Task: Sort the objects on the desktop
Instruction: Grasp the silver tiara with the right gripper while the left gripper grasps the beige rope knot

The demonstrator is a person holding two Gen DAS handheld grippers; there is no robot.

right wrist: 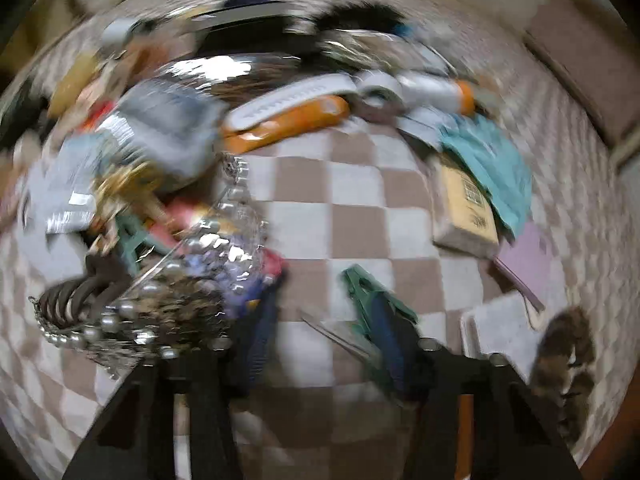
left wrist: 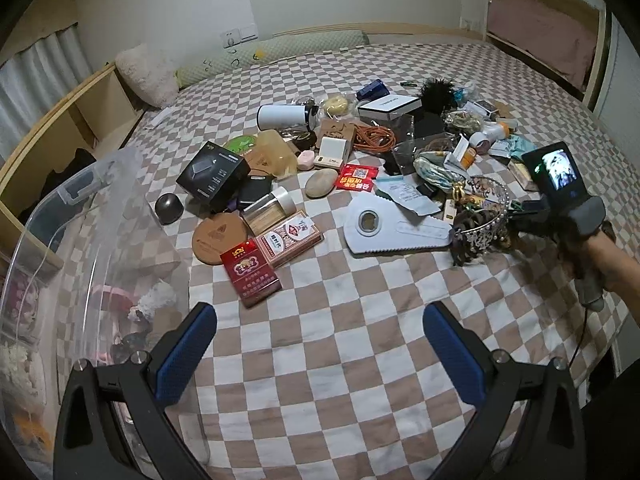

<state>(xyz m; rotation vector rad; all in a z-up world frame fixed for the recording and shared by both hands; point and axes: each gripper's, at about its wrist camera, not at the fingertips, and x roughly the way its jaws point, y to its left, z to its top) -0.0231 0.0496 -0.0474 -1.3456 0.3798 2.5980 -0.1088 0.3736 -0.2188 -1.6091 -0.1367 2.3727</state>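
A pile of small objects lies on a checkered bed cover. My left gripper is open and empty, low over bare cover, near a red cigarette pack and a card box. My right gripper is open in a blurred view, with a silver beaded tiara at its left finger and a green clip by its right finger. From the left wrist view the right gripper reaches at the tiara on the right.
A clear plastic bin with several items inside stands at the left. A white flat tool, a black box, a stone, a white tumbler and an orange cable lie in the pile. Pillows sit at the far edge.
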